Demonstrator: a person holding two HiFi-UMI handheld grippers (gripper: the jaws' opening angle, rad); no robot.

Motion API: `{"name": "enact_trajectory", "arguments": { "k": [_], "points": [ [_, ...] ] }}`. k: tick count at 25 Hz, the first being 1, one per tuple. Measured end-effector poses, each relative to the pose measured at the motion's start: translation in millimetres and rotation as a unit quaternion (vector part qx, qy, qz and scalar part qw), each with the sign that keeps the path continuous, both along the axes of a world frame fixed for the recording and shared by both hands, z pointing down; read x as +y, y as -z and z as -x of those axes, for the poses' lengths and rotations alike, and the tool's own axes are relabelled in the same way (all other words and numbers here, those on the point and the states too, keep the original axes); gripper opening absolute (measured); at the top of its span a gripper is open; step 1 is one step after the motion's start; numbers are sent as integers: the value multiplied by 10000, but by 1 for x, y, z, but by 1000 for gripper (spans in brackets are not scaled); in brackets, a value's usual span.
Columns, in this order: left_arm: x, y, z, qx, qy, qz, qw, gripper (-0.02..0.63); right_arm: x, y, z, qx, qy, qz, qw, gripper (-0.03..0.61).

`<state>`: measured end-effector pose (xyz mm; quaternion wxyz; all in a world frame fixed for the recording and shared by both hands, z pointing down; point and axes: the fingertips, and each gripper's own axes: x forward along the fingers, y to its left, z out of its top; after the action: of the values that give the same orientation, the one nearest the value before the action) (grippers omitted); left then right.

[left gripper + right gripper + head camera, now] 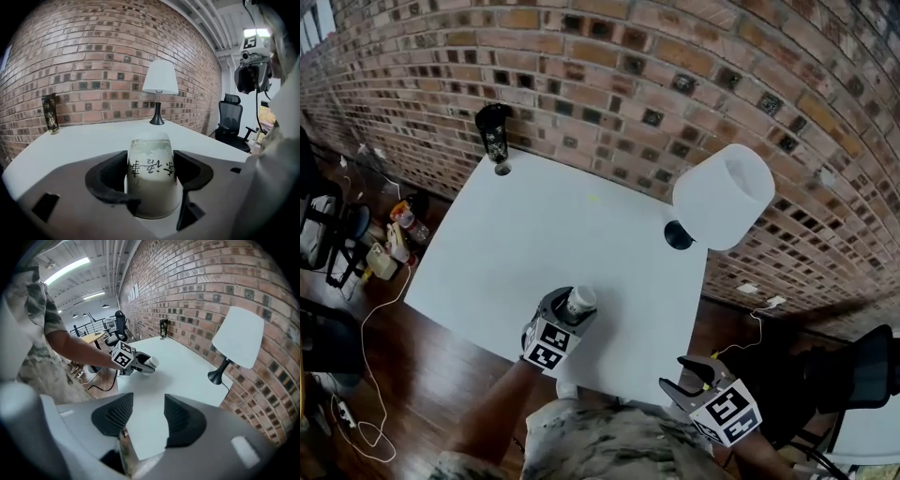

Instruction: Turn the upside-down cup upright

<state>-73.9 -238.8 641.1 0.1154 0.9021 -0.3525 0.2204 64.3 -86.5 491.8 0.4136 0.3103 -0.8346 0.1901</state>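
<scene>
A white paper cup (152, 178) with dark print sits between the fingers of my left gripper (151, 161), which is shut on it. The print reads upside down and the narrower end points away from the camera. From the head view the cup (580, 301) sticks out of the left gripper (572, 314) above the near part of the white table (516, 234). My right gripper (682, 377) hangs open at the table's near right corner, with nothing between its pads (117, 416). The right gripper view shows the left gripper (140, 364) and the cup (151, 363) farther left.
A white-shaded lamp (724, 195) on a black base stands at the table's right edge by the brick wall. A dark can (494, 131) stands at the far left corner. Cables and clutter (380, 253) lie on the floor at left; a black office chair (232, 119) stands at right.
</scene>
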Motion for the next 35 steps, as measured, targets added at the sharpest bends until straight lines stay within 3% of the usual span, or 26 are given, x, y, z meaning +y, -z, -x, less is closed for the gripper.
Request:
{"name": "enact_trajectory", "arguments": {
  "k": [4, 16, 25, 29, 35],
  "points": [
    [7, 2, 9, 180, 72, -114, 9997, 307, 1, -1, 5, 27, 48, -7, 10000, 206],
    [21, -17, 23, -46, -11, 178, 9998, 311, 5, -3, 22, 47, 162, 5, 9999, 207],
    [30, -7, 25, -161, -91, 174, 9997, 380, 8, -8, 17, -57, 135, 56, 9999, 207],
    [46, 11, 29, -293, 60, -18, 9996, 396, 16, -10, 12, -107, 398, 49, 9991, 210],
    [108, 66, 39, -353, 779, -228, 9961, 400, 38, 1, -8, -433, 1029, -191, 9936, 213]
  ]
}}
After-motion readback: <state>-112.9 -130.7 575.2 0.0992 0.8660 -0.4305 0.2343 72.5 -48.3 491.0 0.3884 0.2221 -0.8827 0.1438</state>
